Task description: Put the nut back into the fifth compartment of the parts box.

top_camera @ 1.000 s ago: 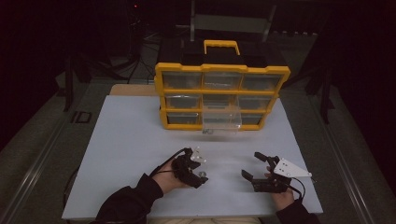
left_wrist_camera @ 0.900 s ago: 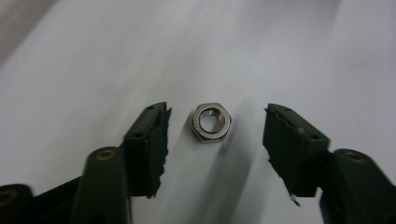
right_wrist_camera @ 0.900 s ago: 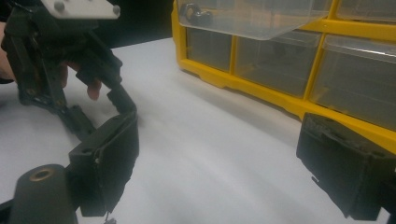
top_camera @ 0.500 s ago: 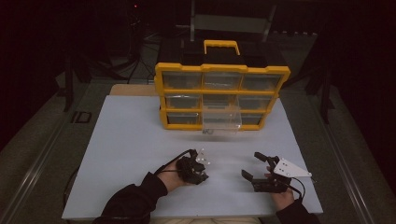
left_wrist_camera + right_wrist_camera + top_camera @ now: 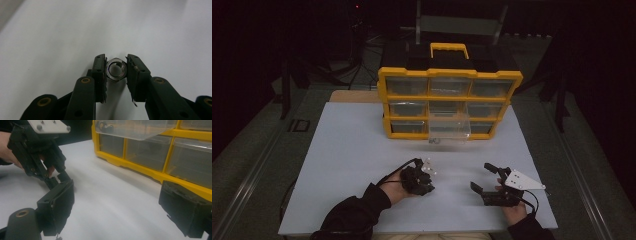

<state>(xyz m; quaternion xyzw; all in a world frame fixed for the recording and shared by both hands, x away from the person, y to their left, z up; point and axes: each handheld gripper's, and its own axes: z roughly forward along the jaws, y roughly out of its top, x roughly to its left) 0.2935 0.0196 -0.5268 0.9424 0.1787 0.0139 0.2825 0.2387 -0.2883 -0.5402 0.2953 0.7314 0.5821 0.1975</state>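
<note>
Pinched between the jaws of the left gripper, which have just been closing, a steel hex nut is held low over the white table. The right gripper is kept wide and empty. Grip is narrow (flats only), so the nut could be twisted free during the lift toward the open drawer.

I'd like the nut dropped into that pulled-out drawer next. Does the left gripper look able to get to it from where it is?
Probably yes. The left gripper is shut on the nut, and bare white table lies between it and the open drawer, which sticks out of the organizer.
</note>
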